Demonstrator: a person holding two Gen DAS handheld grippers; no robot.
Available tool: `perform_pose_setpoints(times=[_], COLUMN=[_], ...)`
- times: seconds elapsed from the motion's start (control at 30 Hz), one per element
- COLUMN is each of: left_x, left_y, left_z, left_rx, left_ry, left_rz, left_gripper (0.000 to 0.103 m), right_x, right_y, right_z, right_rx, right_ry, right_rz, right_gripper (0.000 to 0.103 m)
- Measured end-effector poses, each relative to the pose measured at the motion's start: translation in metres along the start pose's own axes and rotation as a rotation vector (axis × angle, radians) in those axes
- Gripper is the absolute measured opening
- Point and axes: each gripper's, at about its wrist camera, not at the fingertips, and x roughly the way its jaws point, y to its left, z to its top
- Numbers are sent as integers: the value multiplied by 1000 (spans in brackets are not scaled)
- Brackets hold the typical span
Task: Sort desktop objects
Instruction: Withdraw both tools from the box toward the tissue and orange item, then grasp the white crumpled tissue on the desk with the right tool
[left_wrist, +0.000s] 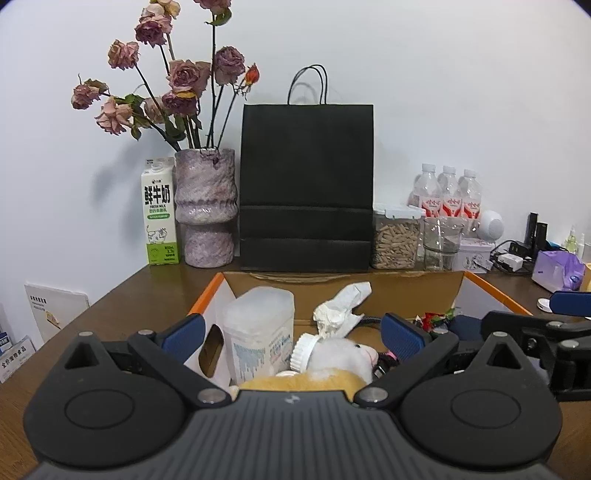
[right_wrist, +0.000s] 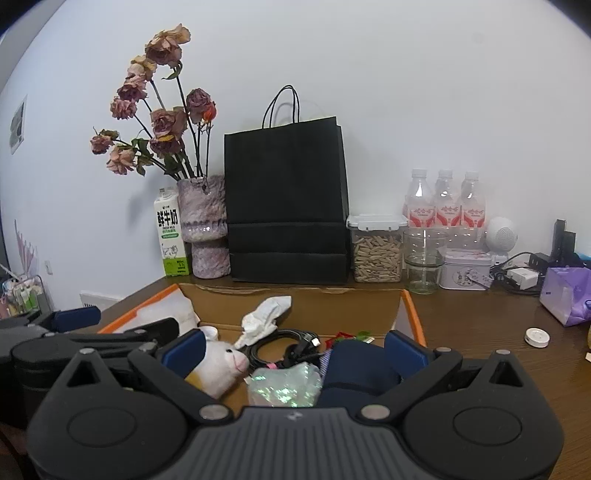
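Both grippers, left (left_wrist: 291, 334) and right (right_wrist: 293, 349), spread wide, empty, over box (right_wrist: 413, 310). Risk: cable (right_wrist: 280, 341) at 12 o'clock snags toy (right_wrist: 221, 363); grippers collide.

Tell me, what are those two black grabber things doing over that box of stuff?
A person is holding both over the cardboard box on the desk, sorting things. Both are open and holding nothing. The left gripper hovers above a plastic jar and a plush toy. The right gripper hovers above the toy, a black cable and a shiny wrapper. Nothing has been picked up yet.
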Motion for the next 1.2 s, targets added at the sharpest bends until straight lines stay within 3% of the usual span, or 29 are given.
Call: perform_pose_setpoints(times=[0.33,0.6,0.67,0.77,0.97,1.0,1.03,1.2], left_x=[-37,-48,-47,-45,-45,-45,-45,-44], left_y=[1,-3,-4,-5,-7,-7,-8,-20], left_z=[-18,-36,-39,-41,-42,-43,-43,-44], left_rx=[42,27,29,29,38,41,43,56], left_ry=[50,172,192,207,230,234,238,259], left_rz=[-73,-115,-115,-105,-111,-112,-113,-131], left_gripper=[103,103,103,103,103,103,103,103], right_x=[-34,-41,-36,-28,-5,-3,-2,-18], right_y=[-24,-26,-21,-13,-3,-1,0,-5], right_z=[-18,-46,-52,-56,-59,-61,-61,-58], right_rx=[-16,-56,-68,-62,-33,-35,-44,-31], right_ry=[49,236,275,307,352,365,361,310], right_rz=[-31,-28,-4,17,18,20,19,45], right_gripper=[103,103,99,88,54,32,20,19])
